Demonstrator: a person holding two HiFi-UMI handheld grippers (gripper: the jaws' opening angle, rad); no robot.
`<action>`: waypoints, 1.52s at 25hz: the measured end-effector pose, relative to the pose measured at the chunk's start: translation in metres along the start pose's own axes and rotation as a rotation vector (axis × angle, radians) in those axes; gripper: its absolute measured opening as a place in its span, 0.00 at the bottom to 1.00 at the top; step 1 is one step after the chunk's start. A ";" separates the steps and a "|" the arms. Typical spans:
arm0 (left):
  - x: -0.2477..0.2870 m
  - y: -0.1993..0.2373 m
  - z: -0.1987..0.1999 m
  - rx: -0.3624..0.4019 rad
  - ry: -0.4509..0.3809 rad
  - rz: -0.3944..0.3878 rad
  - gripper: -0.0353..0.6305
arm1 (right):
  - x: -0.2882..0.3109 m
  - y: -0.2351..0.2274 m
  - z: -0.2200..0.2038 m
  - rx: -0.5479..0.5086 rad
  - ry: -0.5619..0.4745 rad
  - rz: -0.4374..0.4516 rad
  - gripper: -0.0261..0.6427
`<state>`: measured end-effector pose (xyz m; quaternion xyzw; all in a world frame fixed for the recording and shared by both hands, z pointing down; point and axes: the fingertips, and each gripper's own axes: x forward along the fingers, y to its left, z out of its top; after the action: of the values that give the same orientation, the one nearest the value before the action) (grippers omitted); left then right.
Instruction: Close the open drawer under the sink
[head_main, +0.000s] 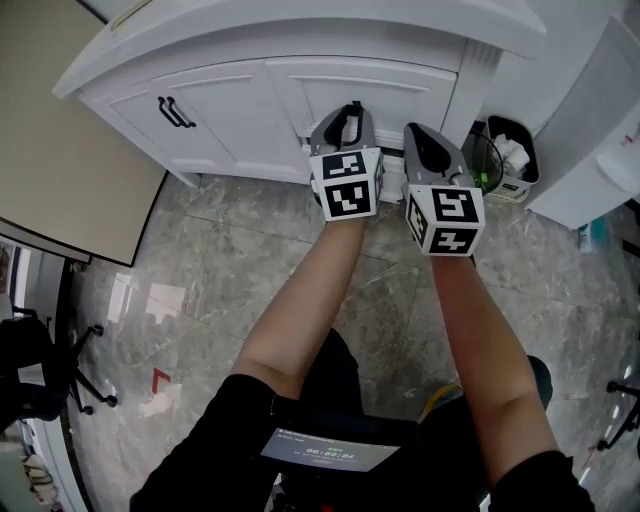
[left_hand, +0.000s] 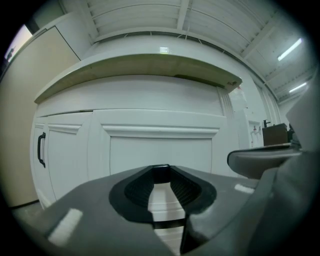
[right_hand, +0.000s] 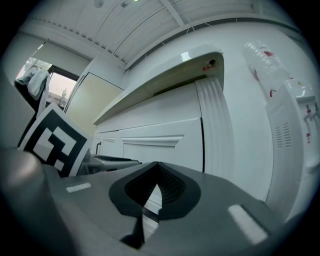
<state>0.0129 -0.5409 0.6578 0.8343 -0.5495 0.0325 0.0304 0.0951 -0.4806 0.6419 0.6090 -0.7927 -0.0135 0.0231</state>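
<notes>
Drawer (head_main: 392, 170) front is mostly covered in the head view. Only a white lip shows between my left gripper (head_main: 345, 118) and right gripper (head_main: 427, 138), both nosed up to the cabinet (head_main: 230, 110). In my left gripper view, the jaws meet at their tips and hold nothing. Through the slit, just ahead, I see white front with a dark seam. My right gripper view shows those jaws closed and empty too, with white panelling ahead whose edges are cut off.
</notes>
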 end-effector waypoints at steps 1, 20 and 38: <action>0.000 0.000 0.000 0.010 -0.007 0.000 0.21 | 0.001 0.000 0.000 0.001 0.000 0.001 0.07; -0.134 -0.061 0.244 0.065 -0.053 -0.107 0.06 | -0.088 0.024 0.240 0.018 0.009 0.090 0.07; -0.306 -0.054 0.494 0.000 0.001 -0.150 0.06 | -0.200 0.098 0.522 0.046 0.046 0.088 0.07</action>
<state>-0.0476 -0.2824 0.1380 0.8732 -0.4852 0.0303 0.0331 0.0246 -0.2658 0.1210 0.5741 -0.8180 0.0198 0.0281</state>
